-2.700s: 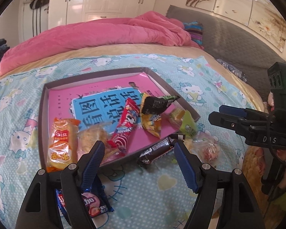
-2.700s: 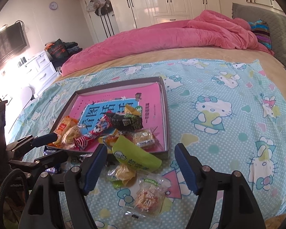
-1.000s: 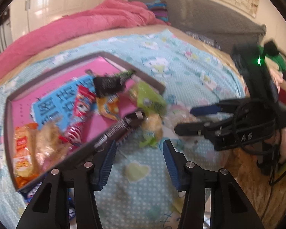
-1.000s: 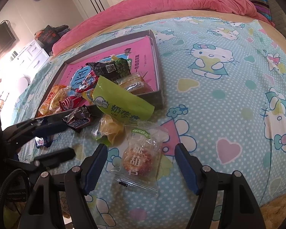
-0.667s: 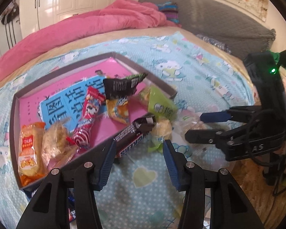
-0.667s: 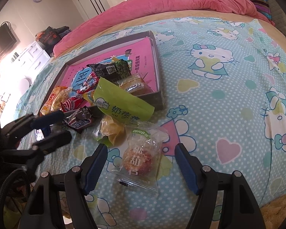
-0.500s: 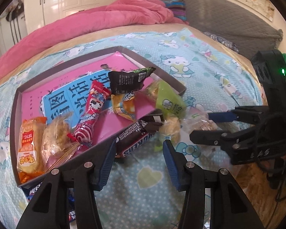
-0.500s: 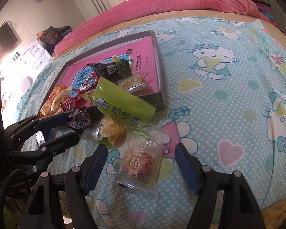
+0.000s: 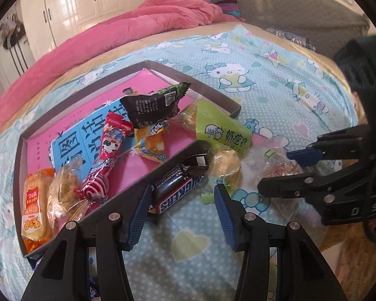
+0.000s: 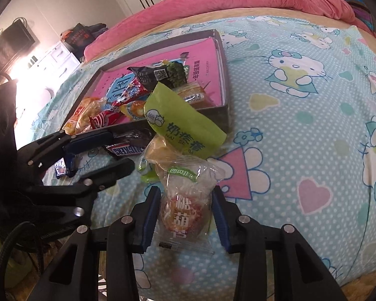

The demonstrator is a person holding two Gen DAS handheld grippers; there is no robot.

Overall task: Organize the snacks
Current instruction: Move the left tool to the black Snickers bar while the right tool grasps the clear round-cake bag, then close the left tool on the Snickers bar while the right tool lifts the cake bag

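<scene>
Right hand-held gripper: jaws part-open, straddling the clear-wrapped red candy packet, one finger on each long side; contact with the wrapper cannot be confirmed. Packet lies flat on the bed sheet, long axis running away from the gripper, along its fingers. Judged: the right side is nearer this packet, so closing across its short width should suit.

Left hand-held gripper: jaws open, empty. Snickers bar lies just ahead, beside the left finger, long axis diagonal, outside the tray wall. Green pouch leans over the tray's near corner.
</scene>
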